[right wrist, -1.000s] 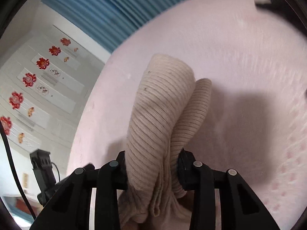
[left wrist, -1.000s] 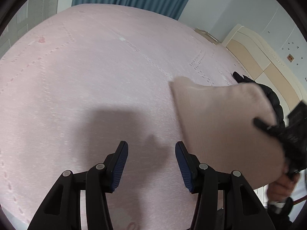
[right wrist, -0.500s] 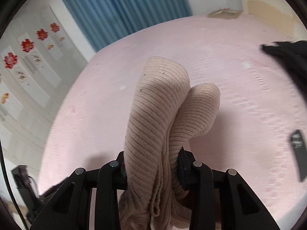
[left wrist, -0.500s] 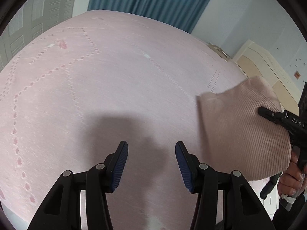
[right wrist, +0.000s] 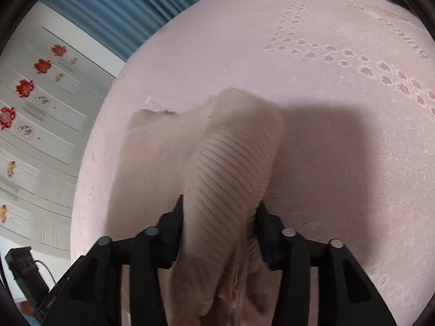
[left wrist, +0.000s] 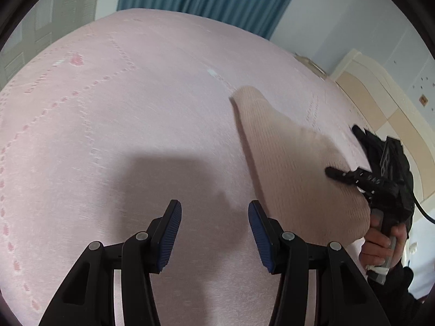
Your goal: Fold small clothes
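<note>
Matt ribbed knit garment (right wrist: 231, 163), woven bedspread (left wrist: 136, 108)

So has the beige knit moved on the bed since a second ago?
Yes. The knit has dropped onto the pink bed, its far end now spread flat towards the curtain side. The right gripper has just been opening around it.

Hidden and unclear parts around the beige knit garment

In the right wrist view the beige knit garment (right wrist: 231, 163) is blurred on its left part, it covers the inner faces of the right gripper (right wrist: 220, 217), and its lower end is cut off by the bottom edge. In the left wrist view the garment hides the far finger of that gripper, and the person's hand (left wrist: 380, 241) is partly cut off.
</note>
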{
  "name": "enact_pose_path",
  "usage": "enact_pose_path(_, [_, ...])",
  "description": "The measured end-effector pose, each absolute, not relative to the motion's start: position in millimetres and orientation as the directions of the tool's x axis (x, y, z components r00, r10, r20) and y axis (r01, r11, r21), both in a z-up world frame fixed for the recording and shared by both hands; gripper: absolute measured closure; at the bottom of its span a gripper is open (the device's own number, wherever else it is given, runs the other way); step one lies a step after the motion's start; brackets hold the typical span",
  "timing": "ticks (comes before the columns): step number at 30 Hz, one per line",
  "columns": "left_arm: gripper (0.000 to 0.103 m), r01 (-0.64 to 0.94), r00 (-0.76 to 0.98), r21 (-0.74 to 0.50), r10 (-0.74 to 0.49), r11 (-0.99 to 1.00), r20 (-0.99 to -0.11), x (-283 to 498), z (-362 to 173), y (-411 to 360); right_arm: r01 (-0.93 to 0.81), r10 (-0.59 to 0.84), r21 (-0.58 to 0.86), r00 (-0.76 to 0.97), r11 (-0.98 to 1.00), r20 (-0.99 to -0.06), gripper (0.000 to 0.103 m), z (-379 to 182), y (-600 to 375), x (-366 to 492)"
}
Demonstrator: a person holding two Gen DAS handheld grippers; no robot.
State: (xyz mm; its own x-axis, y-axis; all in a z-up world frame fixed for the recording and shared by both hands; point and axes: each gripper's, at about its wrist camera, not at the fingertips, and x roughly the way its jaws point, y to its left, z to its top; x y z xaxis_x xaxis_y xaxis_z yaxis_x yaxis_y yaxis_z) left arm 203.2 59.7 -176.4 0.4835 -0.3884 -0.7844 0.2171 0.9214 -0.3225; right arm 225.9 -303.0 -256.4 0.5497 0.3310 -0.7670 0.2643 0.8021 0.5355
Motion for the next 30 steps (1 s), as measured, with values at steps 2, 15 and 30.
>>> enact_pose_path(2, [0.054, 0.235, 0.471, -0.324, -0.399, 0.916, -0.786, 200.0, -181.2, 51.9, 0.238, 0.302, 0.503, 0.566, 0.831, -0.767, 0.049, -246.7, -306.8, 213.8])
enact_pose_path(15, [0.055, 0.385, 0.396, -0.22, -0.376, 0.896, -0.838, 151.9, -206.5, 10.7, 0.108, 0.2, 0.326, 0.6, 0.939, -0.775, 0.072, -203.0, -263.9, 175.0])
enact_pose_path(30, [0.07, 0.409, 0.409, -0.249, -0.42, 0.878, -0.81, 159.9, -206.6, -2.1, 0.098, 0.206, 0.34, 0.631, 0.935, -0.748, 0.076, -211.8, -285.5, 173.3])
